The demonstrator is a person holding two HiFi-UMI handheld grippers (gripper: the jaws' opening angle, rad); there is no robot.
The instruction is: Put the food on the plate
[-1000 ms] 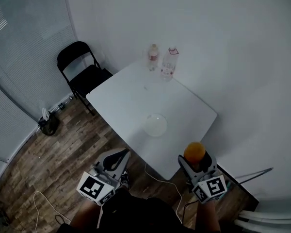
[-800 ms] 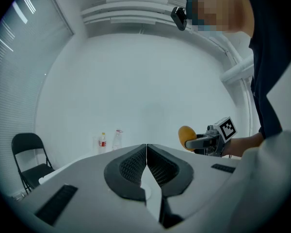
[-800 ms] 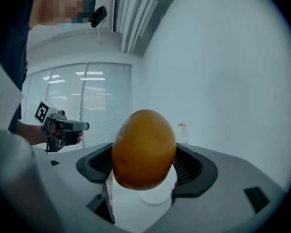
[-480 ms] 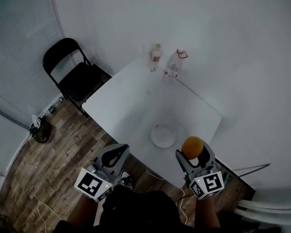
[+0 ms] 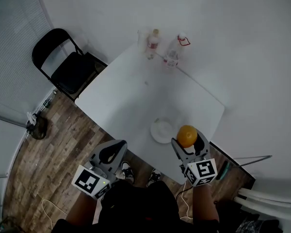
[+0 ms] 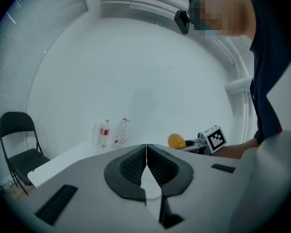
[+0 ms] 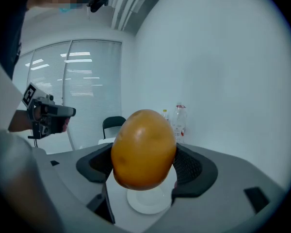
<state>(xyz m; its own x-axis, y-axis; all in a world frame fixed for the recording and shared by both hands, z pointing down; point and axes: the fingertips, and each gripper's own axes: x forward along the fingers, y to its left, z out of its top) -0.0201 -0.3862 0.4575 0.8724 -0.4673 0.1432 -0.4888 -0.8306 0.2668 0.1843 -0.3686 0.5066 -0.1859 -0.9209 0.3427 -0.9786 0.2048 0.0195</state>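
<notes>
1. The fingers (image 7: 191, 171) of the right gripper (image 5: 187, 140) are clamped on either side of the food, an orange-yellow, egg-shaped fruit (image 7: 143, 148). It is held up in the air, clear of the counter (image 5: 131, 98).
2. The left gripper (image 6: 146, 152) has its fingers pressed together with nothing between them.
3. By my reading the pick-up is done and the carry is nearly over. The white plate (image 5: 161, 131) is bare, and in the head view the fruit hangs just beside the plate's right edge, over the near right part of the counter. In the right gripper view the plate shows low, under and a little beyond the fruit.
4. What is left, as I judge it: bring the fruit over the middle of the plate, lower it, and open the fingers.
5. The right gripper points away from the person towards the far side, roughly level, with its marker cube (image 5: 201, 171) at the near end — the fruit leads.
6. The left gripper is held off the counter's near left edge, over the wooden floor (image 5: 48, 159). It points towards the far right and plays no part in the carry.
7. Farther out, two bottles (image 5: 172, 55) and a pale cup (image 5: 143, 35) stand at the counter's far corner, well apart from the plate, and a black folding chair (image 5: 63, 69) stands at the far left.
</notes>
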